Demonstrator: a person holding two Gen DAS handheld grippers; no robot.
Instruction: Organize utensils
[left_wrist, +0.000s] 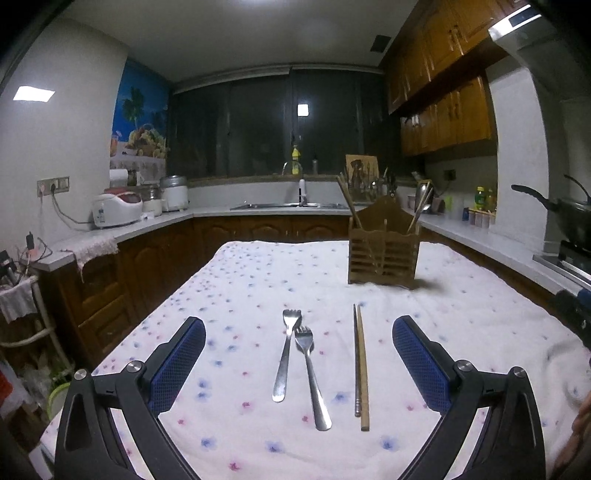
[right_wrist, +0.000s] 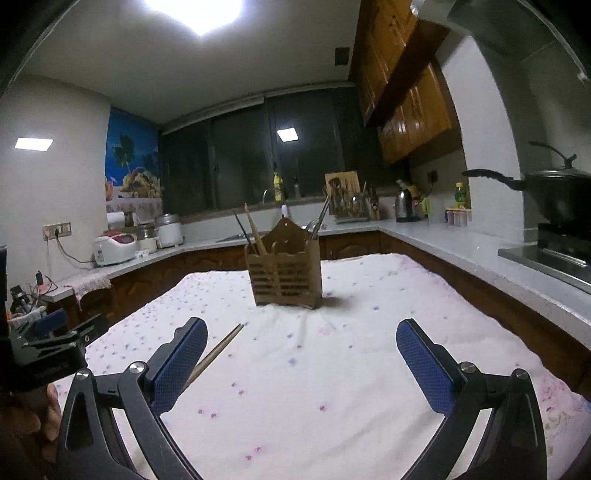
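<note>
From the left wrist, the left gripper (left_wrist: 297, 350) hangs over the cloth-covered bench (left_wrist: 240, 280), fingers wide and empty; between them lie two forks (left_wrist: 295, 365) touching near their heads, and two chopsticks (left_wrist: 360, 365) side by side. The holder (left_wrist: 384, 251) stands beyond, upright. From the right wrist, the right gripper (right_wrist: 301, 354) is also spread wide, empty; the holder (right_wrist: 284, 273) stands ahead, one chopstick (right_wrist: 218, 350) beside its left finger (right_wrist: 181, 365).

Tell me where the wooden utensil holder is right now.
The wooden utensil holder stands upright at the far end of the flowered tablecloth, beyond the two forks and the chopsticks, right of centre in the left wrist view.
</note>
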